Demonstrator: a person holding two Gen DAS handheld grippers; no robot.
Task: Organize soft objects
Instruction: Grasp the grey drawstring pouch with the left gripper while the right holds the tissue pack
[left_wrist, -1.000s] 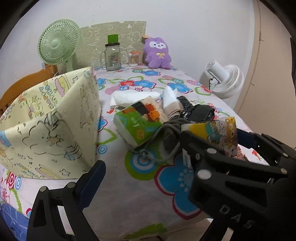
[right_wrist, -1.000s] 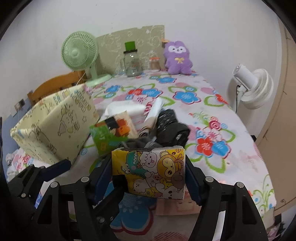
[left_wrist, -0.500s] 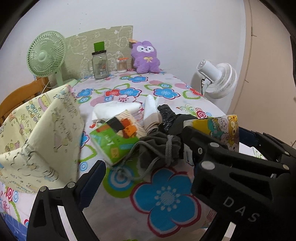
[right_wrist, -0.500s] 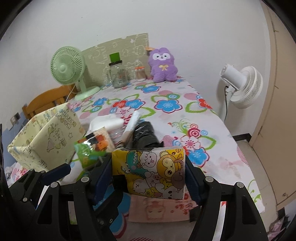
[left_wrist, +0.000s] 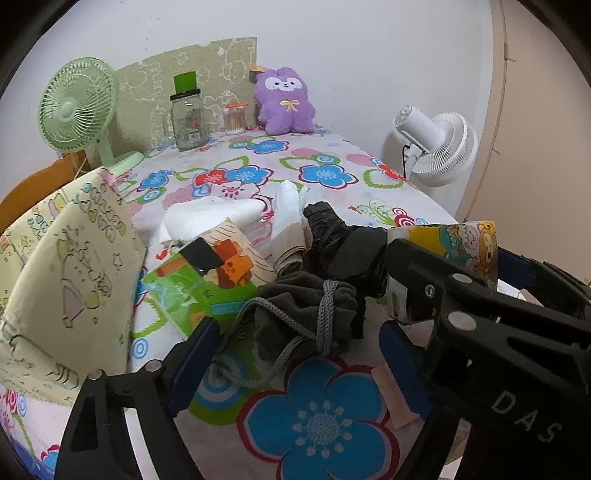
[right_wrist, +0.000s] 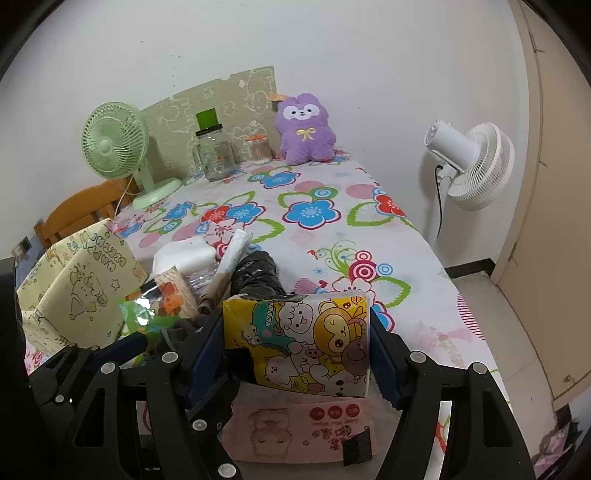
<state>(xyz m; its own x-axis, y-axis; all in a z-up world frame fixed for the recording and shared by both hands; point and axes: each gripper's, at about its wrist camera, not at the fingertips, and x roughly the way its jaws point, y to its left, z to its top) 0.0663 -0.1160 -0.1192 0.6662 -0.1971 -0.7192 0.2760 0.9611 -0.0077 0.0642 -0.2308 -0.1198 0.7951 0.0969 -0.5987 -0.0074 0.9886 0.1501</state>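
Note:
My left gripper (left_wrist: 295, 362) hangs low over the flowered table, its jaws closing. A grey drawstring pouch (left_wrist: 306, 317) lies just ahead between its blue pads (left_wrist: 192, 354), which do not press on it. My right gripper (right_wrist: 297, 354) is shut on a yellow cartoon tissue pack (right_wrist: 303, 343), seen in the left wrist view as the tissue pack (left_wrist: 465, 243) at the right. A pink wet-wipes pack (right_wrist: 295, 432) lies under it. The pile holds a green tissue pack (left_wrist: 184, 291), white cloth (left_wrist: 207, 218) and a black bag (left_wrist: 332, 236).
A yellow fabric box (left_wrist: 66, 288) stands open at the left table edge. At the back are a purple plush (left_wrist: 286, 101), a glass jar (left_wrist: 186, 118) and a green fan (left_wrist: 77, 107). A white fan (left_wrist: 439, 147) stands off the table's right side.
My left gripper has shifted right, from beside the fabric box to the grey pouch, and its jaws have narrowed. The right gripper has drifted right with the tissue pack still held.

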